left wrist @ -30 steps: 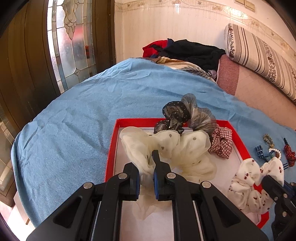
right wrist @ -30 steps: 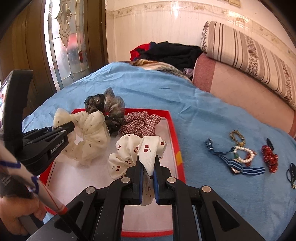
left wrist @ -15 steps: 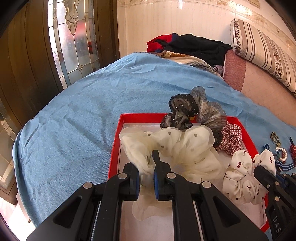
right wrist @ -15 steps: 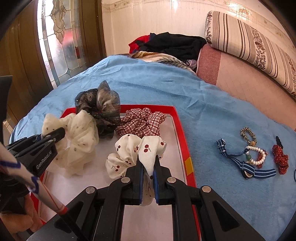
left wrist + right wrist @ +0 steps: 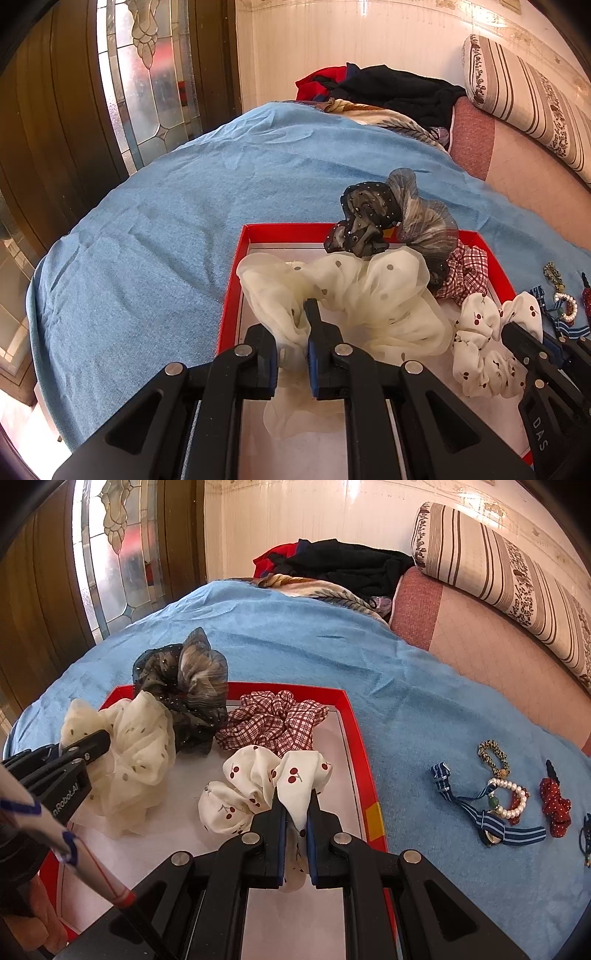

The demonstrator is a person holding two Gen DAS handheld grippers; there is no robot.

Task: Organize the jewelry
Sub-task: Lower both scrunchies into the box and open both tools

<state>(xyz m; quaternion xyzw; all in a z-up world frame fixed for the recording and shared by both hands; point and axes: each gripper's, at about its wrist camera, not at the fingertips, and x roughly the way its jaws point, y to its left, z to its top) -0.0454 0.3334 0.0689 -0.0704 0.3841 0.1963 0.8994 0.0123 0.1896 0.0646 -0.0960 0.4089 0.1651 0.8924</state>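
With both grippers (image 5: pixel 291 332) (image 5: pixel 295 805) pinching cream dotted chiffon scrunchie (image 5: pixel 354 291) and white cherry-print scrunchie (image 5: pixel 266 779), lower gently into free lower centre of red-rimmed tray (image 5: pixel 354 738) before releasing.

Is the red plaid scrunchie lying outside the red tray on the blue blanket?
No, the red plaid scrunchie lies inside the red tray, near its far edge.

red tray (image 5: pixel 354 716) with a white floor, on a plain blue blanket (image 5: pixel 424 686). in the tray: cream scrunchie (image 5: pixel 369 288) with sparse grey dots; black and grey sheer scrunchie (image 5: pixel 188 686) with tiny pale specks; red-and-white checked scrunchie (image 5: pixel 273 722); white scrunchie (image 5: pixel 258 779) printed with dark red cherries. right of the tray: navy-and-white striped ribbon (image 5: pixel 491 821); white pearl bracelet (image 5: pixel 511 797); red clip (image 5: pixel 554 801) with white dots.
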